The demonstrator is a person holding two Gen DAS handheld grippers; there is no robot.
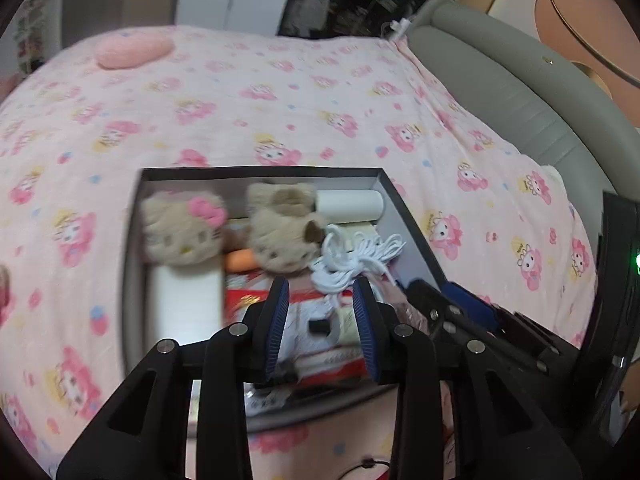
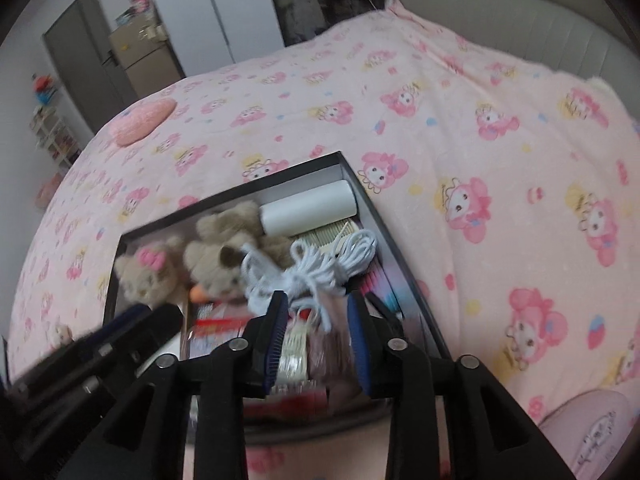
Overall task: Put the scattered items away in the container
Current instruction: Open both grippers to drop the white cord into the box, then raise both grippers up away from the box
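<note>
I am watching both grippers hanging over the near end of the dark box (image 1: 384, 184), which is sitting on the pink cartoon-print bedspread (image 1: 280, 92). The left gripper (image 1: 322, 292) is standing with its jaws parted, a wide gap between the blue pads, and nothing is lying clamped between them. Just beyond its right fingertip the coiled white cable (image 1: 352, 256) is resting inside the box, near the tip but apart from it as far as I can tell. Through the gap I am seeing red and white packaging (image 1: 248, 300), blurred.

The right gripper (image 2: 318, 300) is likewise holding its jaws well apart and gripping nothing. The white cable (image 2: 312, 268) is lying directly ahead of its fingertips, a loop trailing down between the pads; whether it is touching them I cannot tell.

Further ahead of the jaws, the box is holding a beige plush with a pink bow (image 1: 182, 228), a second beige plush with brown ears (image 1: 280, 228) beside it, an orange item (image 1: 240, 260) between them, and a white cylinder (image 1: 348, 204) against the far wall. To the right of the right gripper's jaws, coloured slim items (image 2: 380, 284) are lying along the box wall, too blurred to name.
</note>
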